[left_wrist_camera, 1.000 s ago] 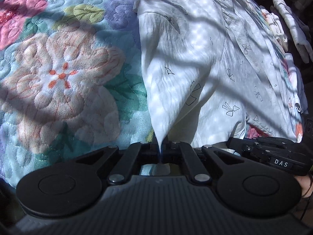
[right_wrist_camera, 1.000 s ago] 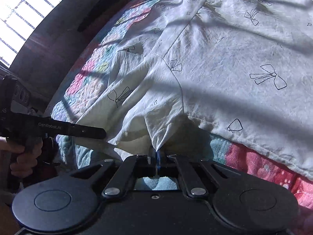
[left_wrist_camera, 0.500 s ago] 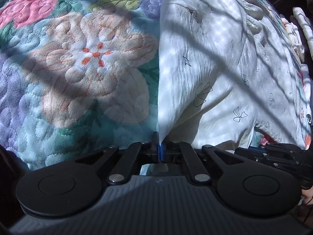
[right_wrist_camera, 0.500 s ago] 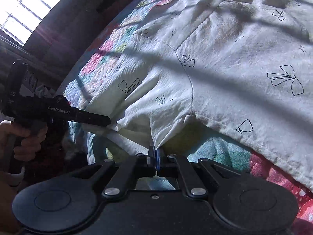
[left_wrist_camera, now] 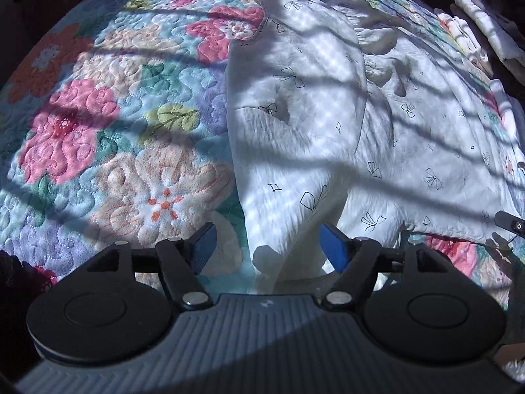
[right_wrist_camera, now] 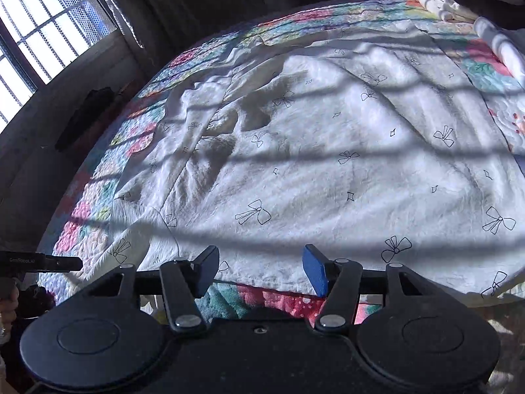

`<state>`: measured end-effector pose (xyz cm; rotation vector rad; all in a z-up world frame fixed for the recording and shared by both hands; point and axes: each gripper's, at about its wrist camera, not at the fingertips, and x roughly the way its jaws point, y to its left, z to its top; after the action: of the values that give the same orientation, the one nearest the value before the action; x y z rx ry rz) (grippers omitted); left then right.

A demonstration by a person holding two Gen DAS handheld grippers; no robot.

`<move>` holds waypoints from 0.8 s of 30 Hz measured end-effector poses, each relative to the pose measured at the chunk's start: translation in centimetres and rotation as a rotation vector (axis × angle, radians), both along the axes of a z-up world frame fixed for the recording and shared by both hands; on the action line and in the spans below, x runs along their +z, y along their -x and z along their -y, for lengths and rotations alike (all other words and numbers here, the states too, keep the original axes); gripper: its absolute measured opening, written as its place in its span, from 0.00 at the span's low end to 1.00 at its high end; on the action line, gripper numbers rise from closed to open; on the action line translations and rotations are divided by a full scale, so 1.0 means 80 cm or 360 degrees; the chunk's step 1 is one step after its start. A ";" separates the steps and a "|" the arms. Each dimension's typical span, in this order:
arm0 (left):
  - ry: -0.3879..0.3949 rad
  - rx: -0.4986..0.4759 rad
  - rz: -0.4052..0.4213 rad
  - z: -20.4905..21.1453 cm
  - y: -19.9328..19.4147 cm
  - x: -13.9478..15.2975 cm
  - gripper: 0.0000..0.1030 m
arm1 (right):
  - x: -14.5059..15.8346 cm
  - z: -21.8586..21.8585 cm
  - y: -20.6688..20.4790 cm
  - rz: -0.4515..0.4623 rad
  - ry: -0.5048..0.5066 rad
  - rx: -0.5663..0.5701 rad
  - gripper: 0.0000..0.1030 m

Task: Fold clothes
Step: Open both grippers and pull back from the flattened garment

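I have both grippers over the bed, and neither one has hold of anything. On my left gripper [left_wrist_camera: 265, 246] the jaws are opening; a corner of the white garment [left_wrist_camera: 328, 124] lies below the gap, but the blue pads [left_wrist_camera: 333, 251] stand clear of it on either side. On my right gripper [right_wrist_camera: 261, 267] the jaws are opening too, with the garment's hem [right_wrist_camera: 328, 282] running across the gap underneath and no cloth pinched.

The garment, white with small black bow prints, lies spread on the flowered quilt [left_wrist_camera: 98, 138]. In the left wrist view it fills the centre and right of the frame, one edge running down the middle toward my fingers. In the right wrist view it covers most of the frame, its hem along the bottom and quilt showing below. Some other folded white cloth [right_wrist_camera: 436, 3] sits at the upper right of that view.

I judge this to be the release after laying the piece out, so the folding itself is barely begun. A rumpled flap [right_wrist_camera: 210, 131] remains at centre left of the right view and may want smoothing. The next move calls for choosing new grip points, probably one side edge or a sleeve, closing on a single layer, and carrying it across the middle without dragging the rest askew.
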<state>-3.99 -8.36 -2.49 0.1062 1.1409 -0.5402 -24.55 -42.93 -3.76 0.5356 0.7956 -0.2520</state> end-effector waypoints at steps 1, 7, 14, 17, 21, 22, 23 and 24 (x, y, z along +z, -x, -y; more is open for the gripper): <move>-0.0002 -0.0027 0.0019 0.007 0.000 0.008 0.71 | 0.008 0.004 0.005 -0.0009 0.0018 -0.0051 0.67; 0.0021 -0.0200 0.0074 0.044 0.000 0.049 0.85 | 0.056 0.025 0.033 0.0055 0.0076 -0.0330 0.92; -0.0035 -0.0325 0.0104 0.069 0.015 0.078 0.89 | 0.109 0.015 0.024 0.0031 0.0235 -0.0288 0.92; -0.0054 -0.0371 0.0108 0.073 0.021 0.087 0.89 | 0.124 0.014 0.023 0.0022 0.0205 -0.0291 0.92; -0.0082 -0.0420 0.0136 0.074 0.025 0.096 0.89 | 0.140 0.008 0.022 -0.0029 0.0241 -0.0290 0.92; -0.0080 -0.0430 0.0142 0.074 0.026 0.099 0.89 | 0.143 0.005 0.022 -0.0042 0.0267 -0.0287 0.92; -0.0075 -0.0440 0.0150 0.074 0.028 0.101 0.89 | 0.145 0.003 0.021 -0.0054 0.0285 -0.0285 0.92; -0.0070 -0.0450 0.0157 0.074 0.029 0.104 0.89 | 0.147 0.000 0.020 -0.0065 0.0300 -0.0282 0.92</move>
<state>-6.30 -14.24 5.80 0.3324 1.0475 -0.7523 -26.17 -42.95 8.02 0.4239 0.7554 -0.4980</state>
